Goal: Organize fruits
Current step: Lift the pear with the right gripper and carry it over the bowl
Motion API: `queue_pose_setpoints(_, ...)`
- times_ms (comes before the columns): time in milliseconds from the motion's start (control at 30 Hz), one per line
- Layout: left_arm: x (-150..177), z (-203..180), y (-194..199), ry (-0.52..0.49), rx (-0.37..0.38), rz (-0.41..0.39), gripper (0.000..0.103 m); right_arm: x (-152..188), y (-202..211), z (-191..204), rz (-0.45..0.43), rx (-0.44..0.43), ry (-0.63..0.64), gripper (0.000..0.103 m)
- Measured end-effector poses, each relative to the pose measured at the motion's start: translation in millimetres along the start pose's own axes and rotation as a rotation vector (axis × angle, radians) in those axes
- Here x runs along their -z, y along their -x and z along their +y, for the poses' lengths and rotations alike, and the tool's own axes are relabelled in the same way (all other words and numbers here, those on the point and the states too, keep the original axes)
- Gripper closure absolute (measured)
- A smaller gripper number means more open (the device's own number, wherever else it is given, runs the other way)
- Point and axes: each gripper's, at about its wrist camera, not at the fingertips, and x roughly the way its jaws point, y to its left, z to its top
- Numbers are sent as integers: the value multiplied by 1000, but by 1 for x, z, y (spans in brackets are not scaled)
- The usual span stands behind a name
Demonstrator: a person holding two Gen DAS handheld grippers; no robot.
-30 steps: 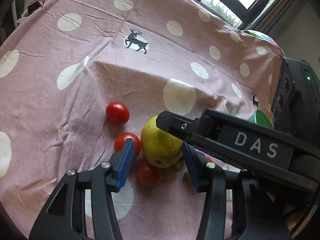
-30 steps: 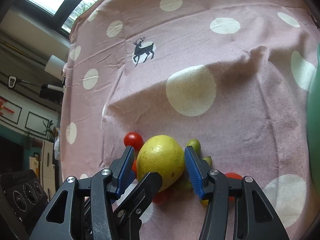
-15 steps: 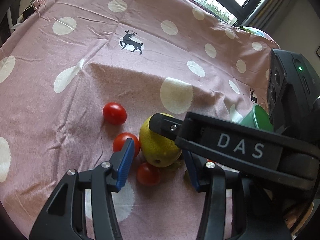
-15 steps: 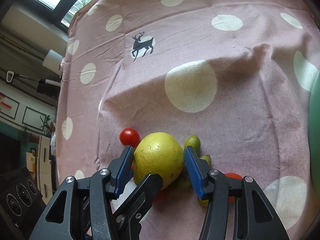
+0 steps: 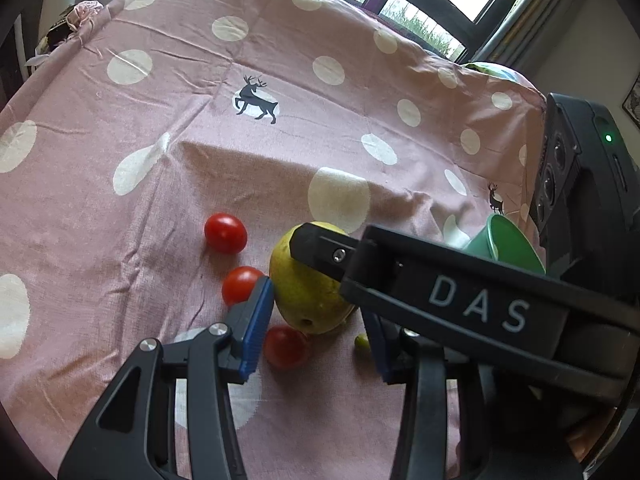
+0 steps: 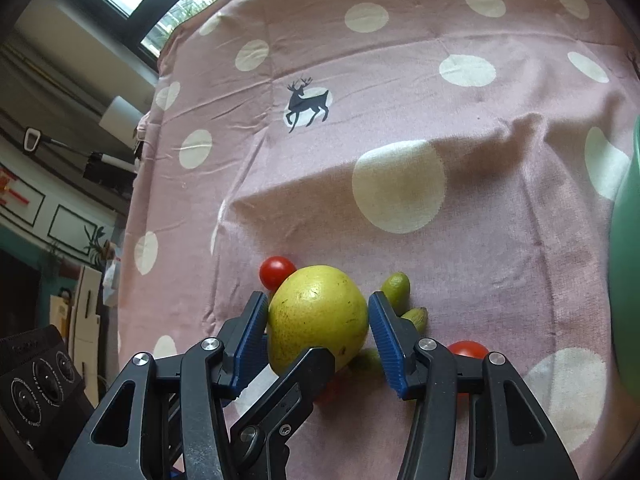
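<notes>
pear: yellow-green, lies on the table among the small fruits, nearer the table's near edge than its far one; sits between the right jaws
right gripper: jaws spread about the pear's width, blue pads just beside both flanks; real contact cannot tell, so grip not confirmed
left gripper: jaws wide open, holding nothing; left pad just beside the pear's lower side, right pad mostly hidden behind the right gripper's black finger
right gripper in left view: black body marked DAS crosses the frame, its finger tip lying over the pear's top
tomatoes: one apart, left of the pear; one touching or nearly touching the left pad; one just below the pear; another partly hidden behind the right gripper's right finger
small green fruits: two or three, just right of the pear, one tucked under it
green cup: on its side, toward the table's right edge
table: covered with pink cloth, white dots, deer prints
</notes>
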Motion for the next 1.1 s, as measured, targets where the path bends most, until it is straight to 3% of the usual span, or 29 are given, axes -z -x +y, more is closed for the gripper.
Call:
queue_pose_setpoints(633, 3, -66, 45, -180, 61, -163, 61, 10, 89, -5, -260, -48, 10, 48)
queue_pose_setpoints(1100, 9, -97, 54, -268, 105, -203, 61, 22, 130, -24, -369, -54, -23, 48)
